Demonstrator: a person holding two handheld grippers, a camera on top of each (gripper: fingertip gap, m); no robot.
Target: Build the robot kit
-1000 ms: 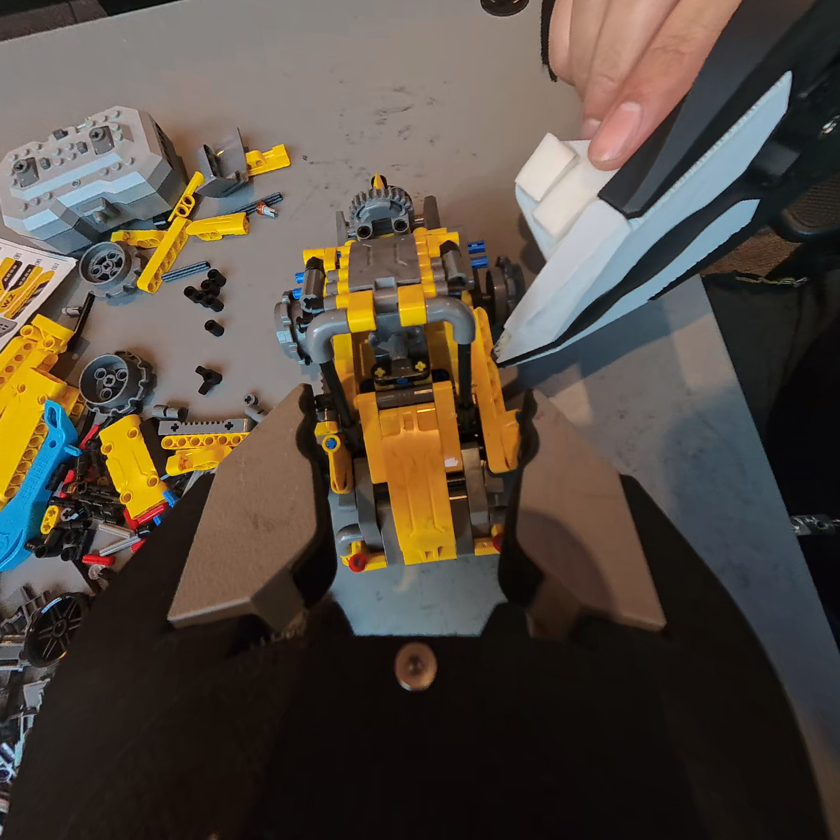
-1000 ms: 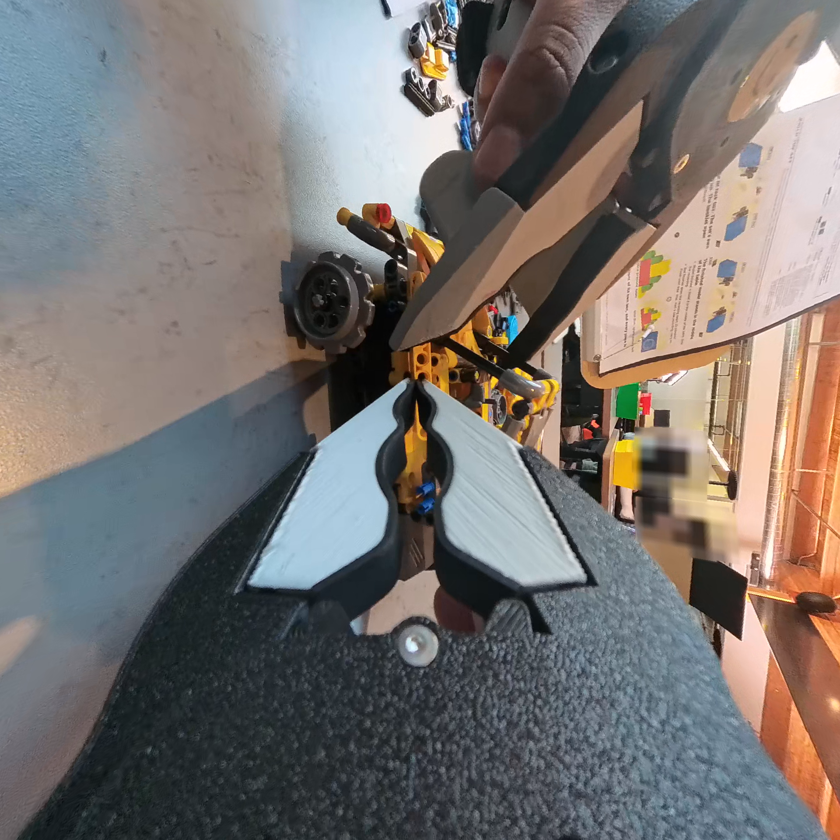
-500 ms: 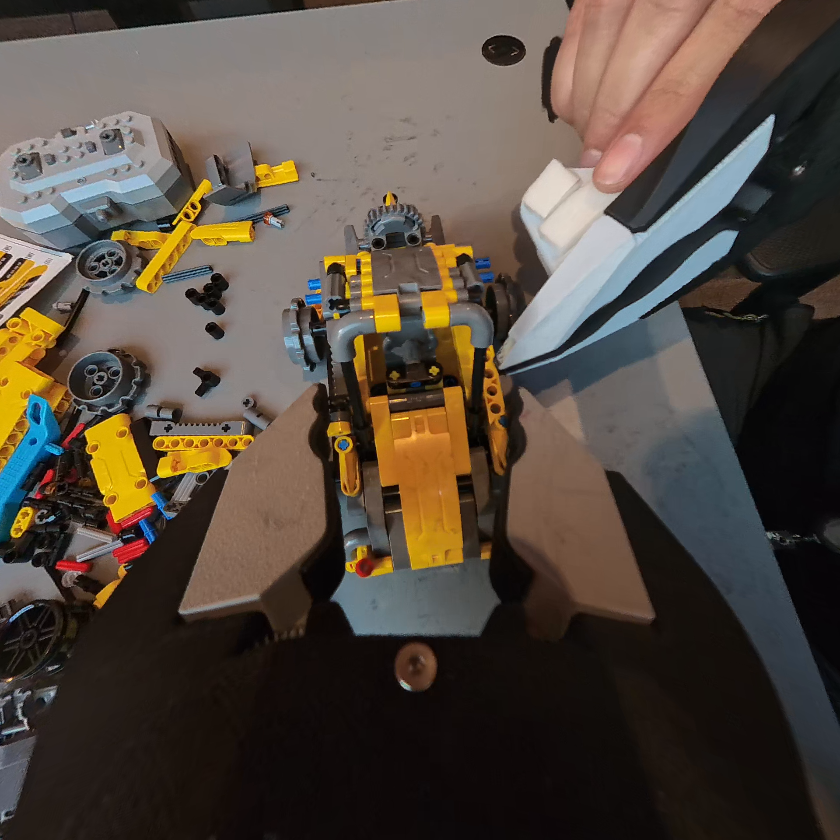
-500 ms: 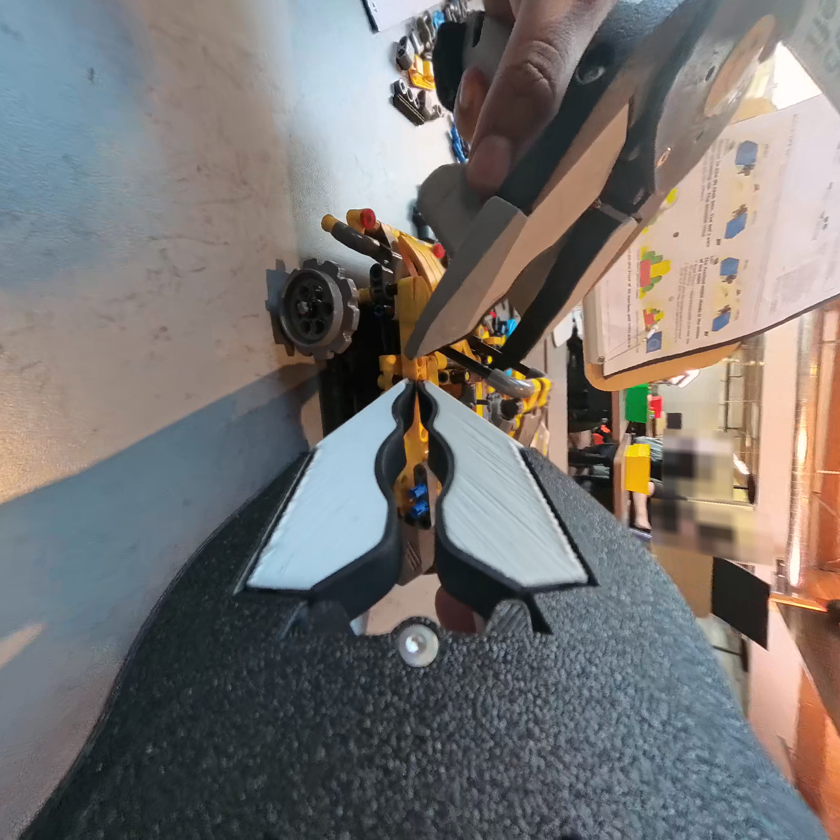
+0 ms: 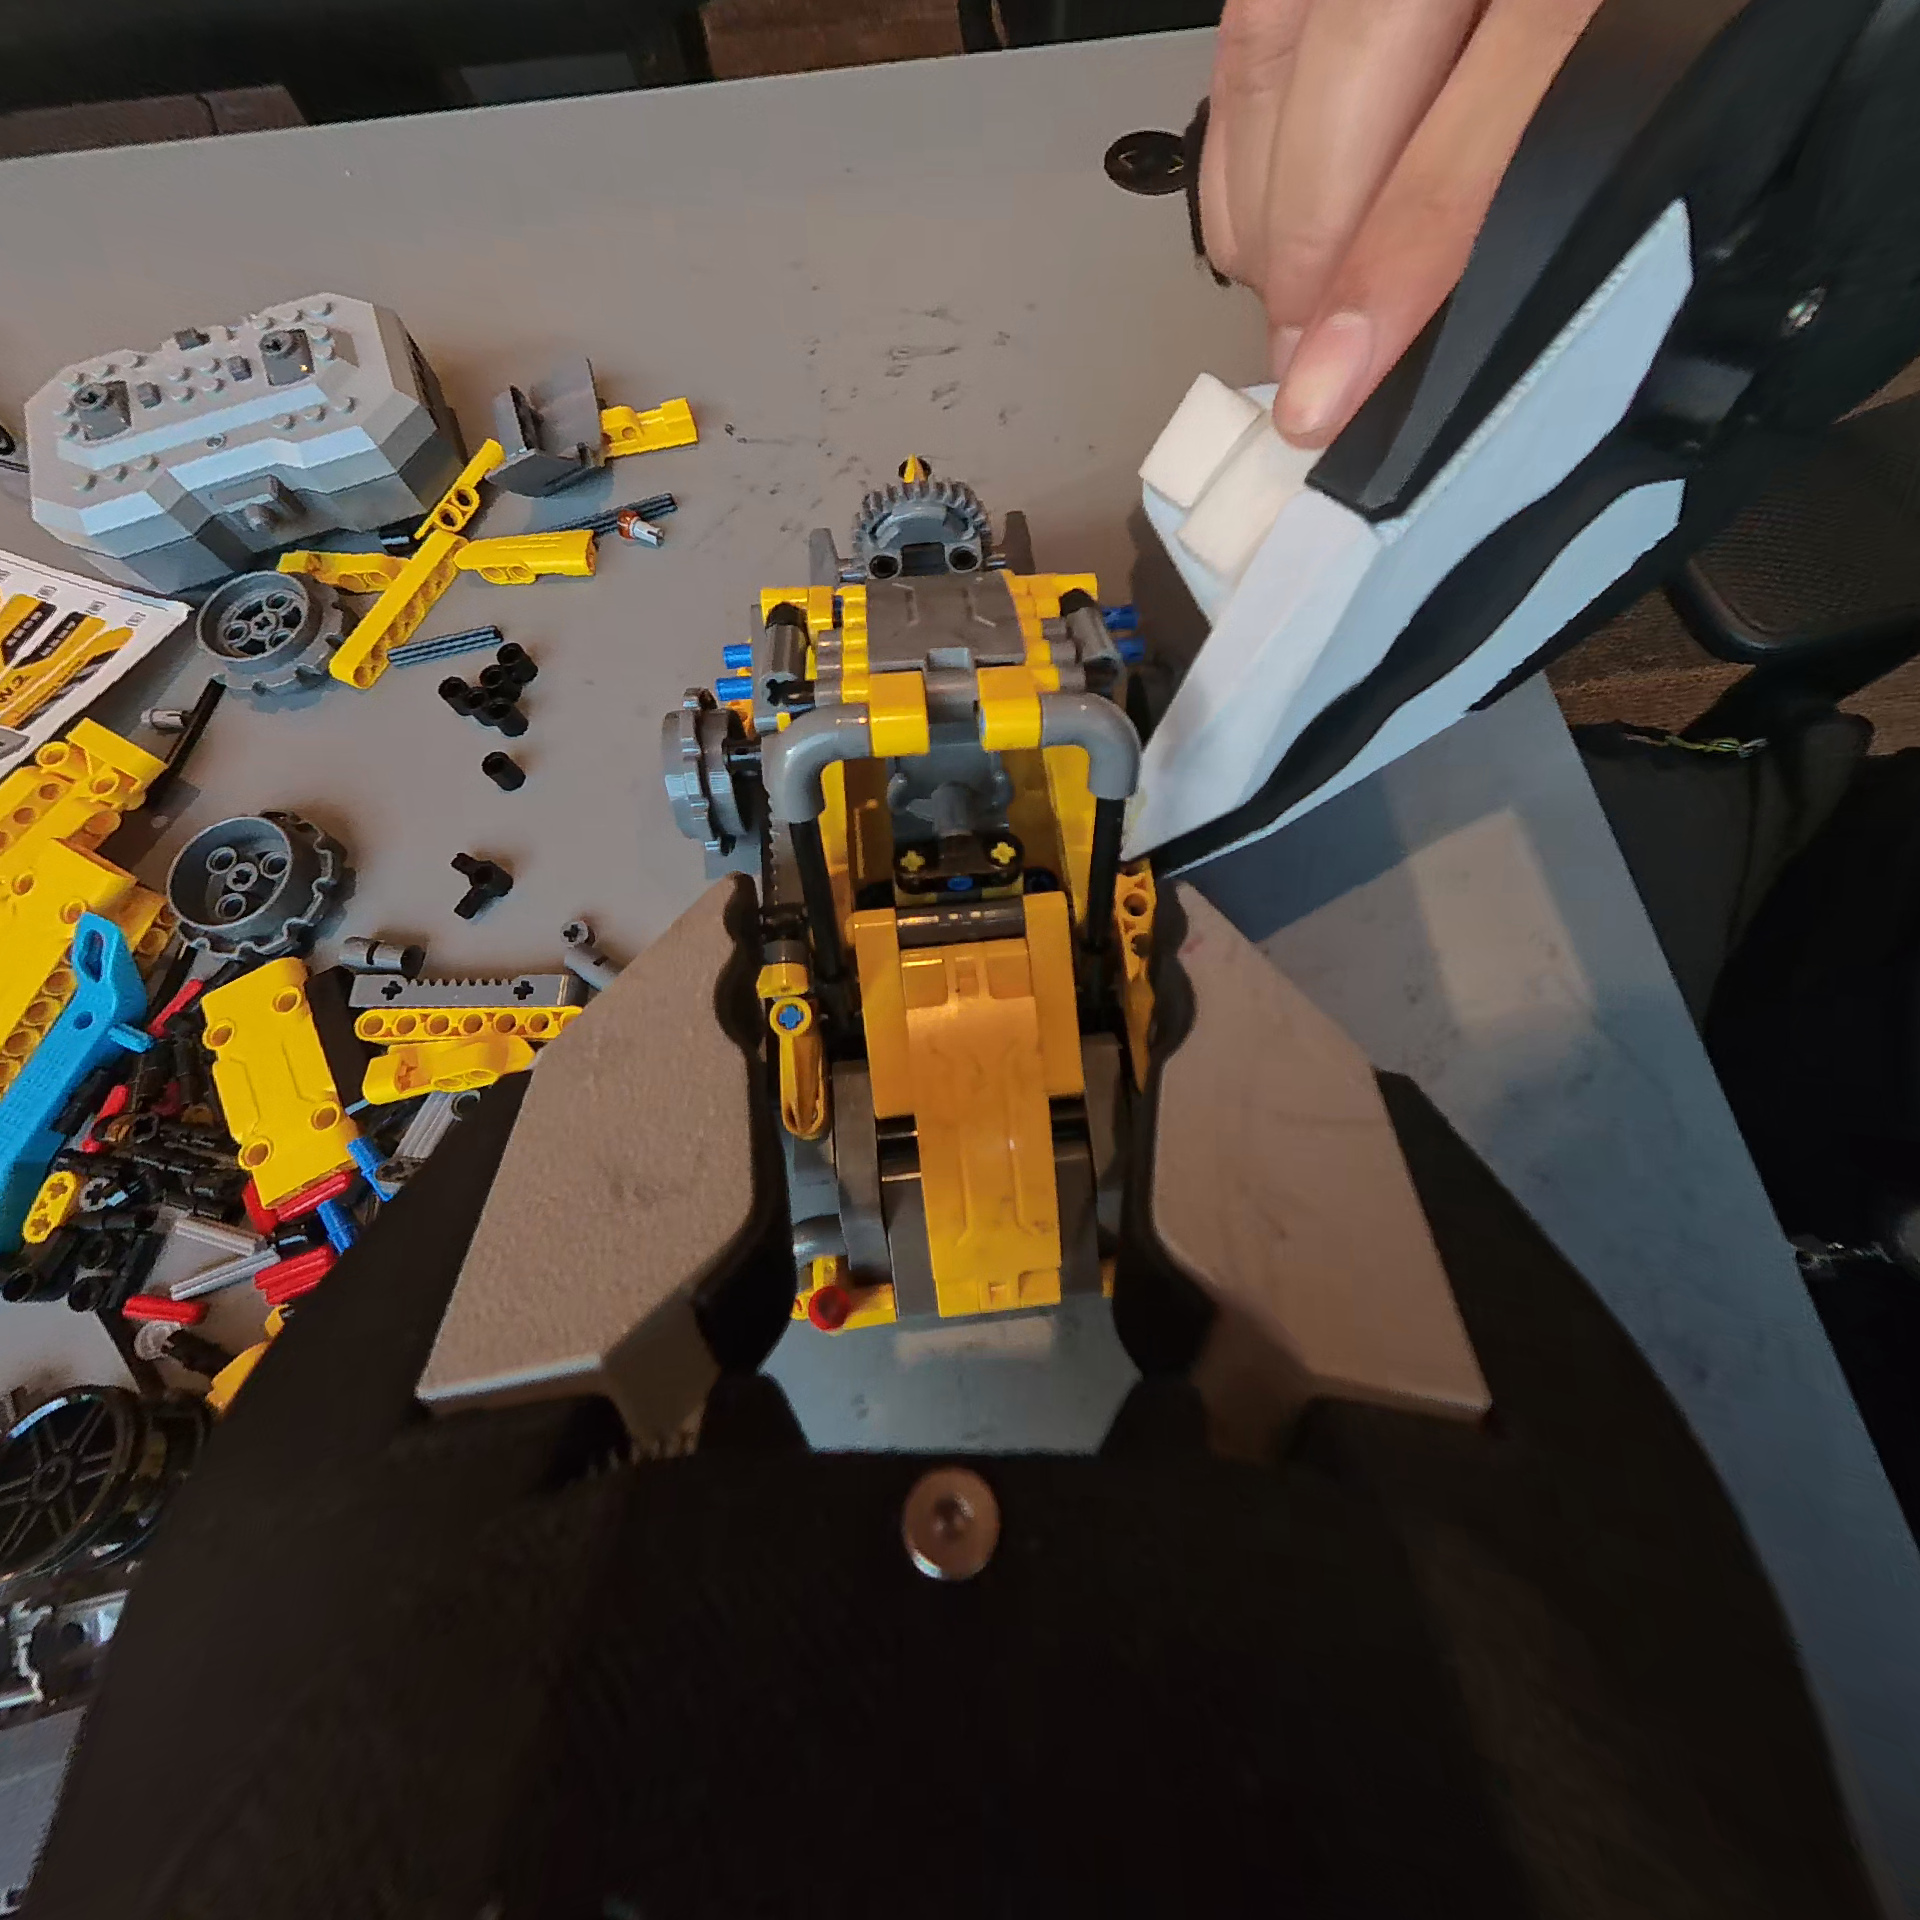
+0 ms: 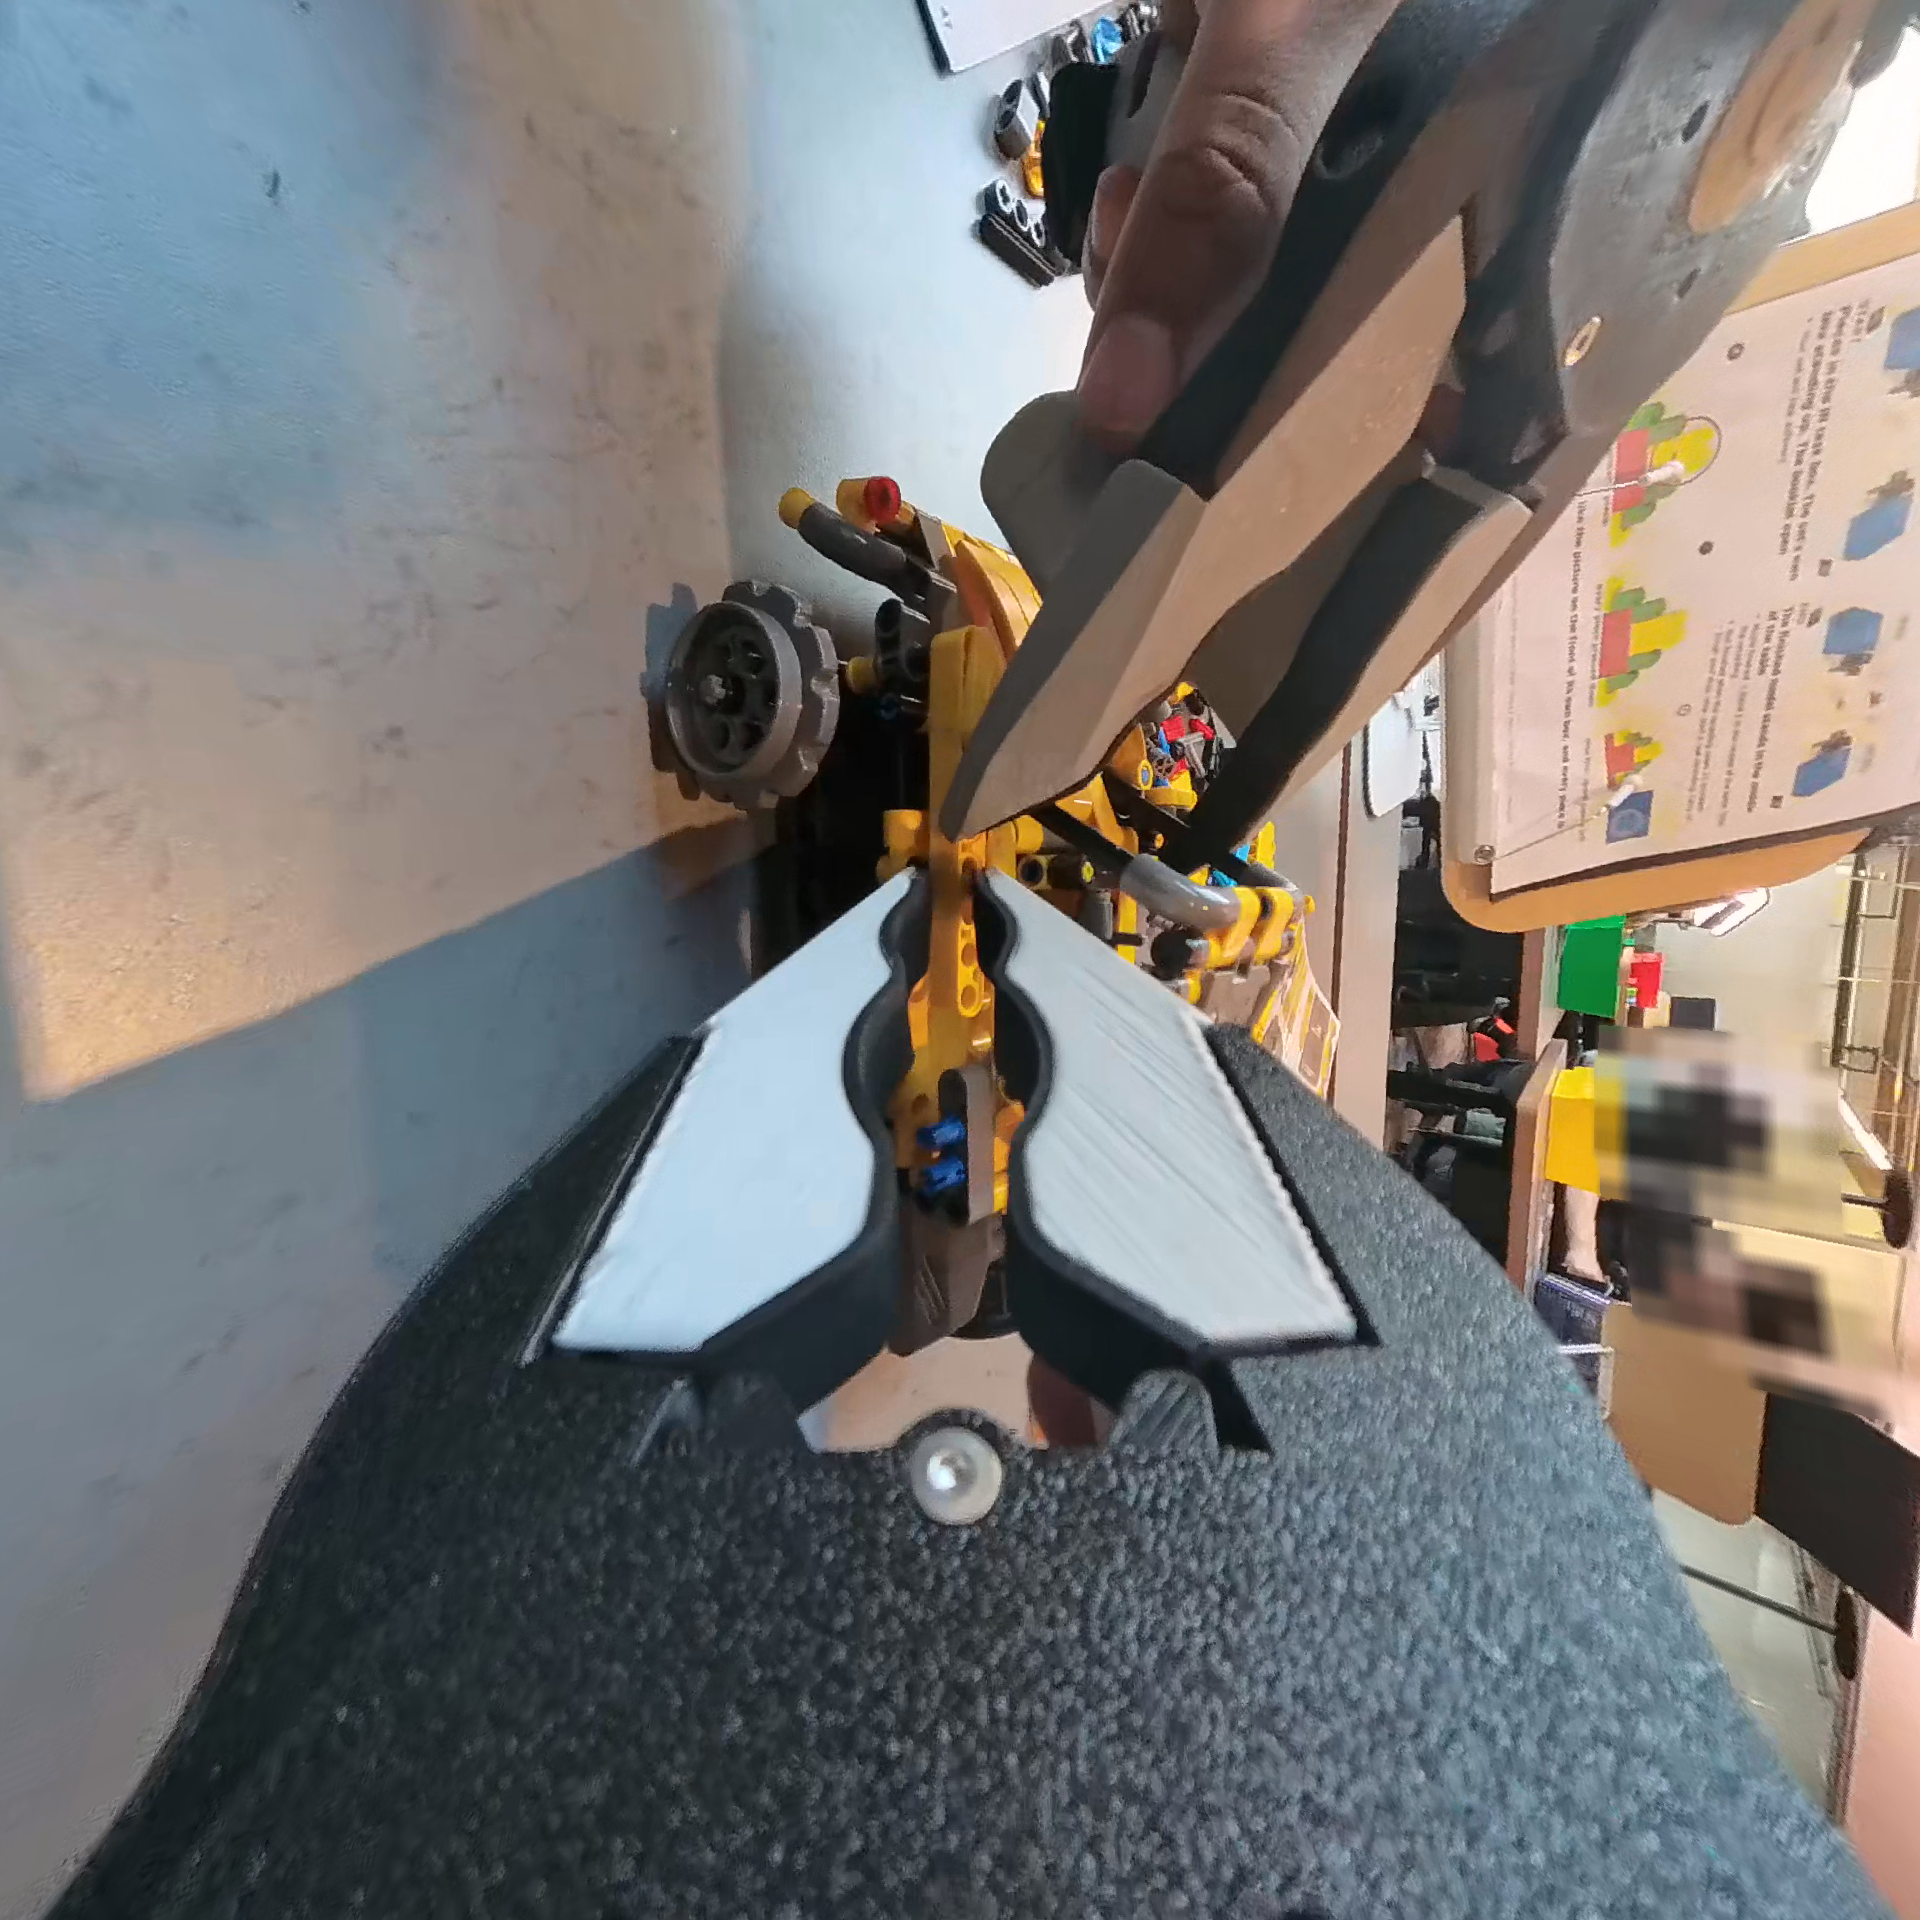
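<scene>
A yellow and grey brick-built vehicle model (image 5: 966, 1091) stands on the grey table (image 5: 831, 312). My left gripper (image 5: 945, 904) has brown fingers that press both sides of the model, so it is shut on it. My right gripper (image 6: 948, 878) has white fingers closed on a yellow beam (image 6: 951, 977) on the model's side. In the left wrist view the right gripper (image 5: 1138, 857) comes in from the upper right, its tips at the model's right side, with a hand (image 5: 1330, 208) on it. In the right wrist view the left gripper (image 6: 1081, 836) straddles the model from above.
Loose parts lie to the left: a grey hub block (image 5: 229, 436), grey toothed wheels (image 5: 249, 883), yellow beams (image 5: 457, 1023), black pins (image 5: 488, 686), a blue piece (image 5: 62, 1060), a black wheel (image 5: 62, 1475). The table edge (image 5: 1621, 935) runs down the right. An instruction board (image 6: 1714, 582) stands behind.
The left fingers have closed in a little on the model's sides. The right wrist view has moved closer, and more of the yellow beam shows between the right fingers.
</scene>
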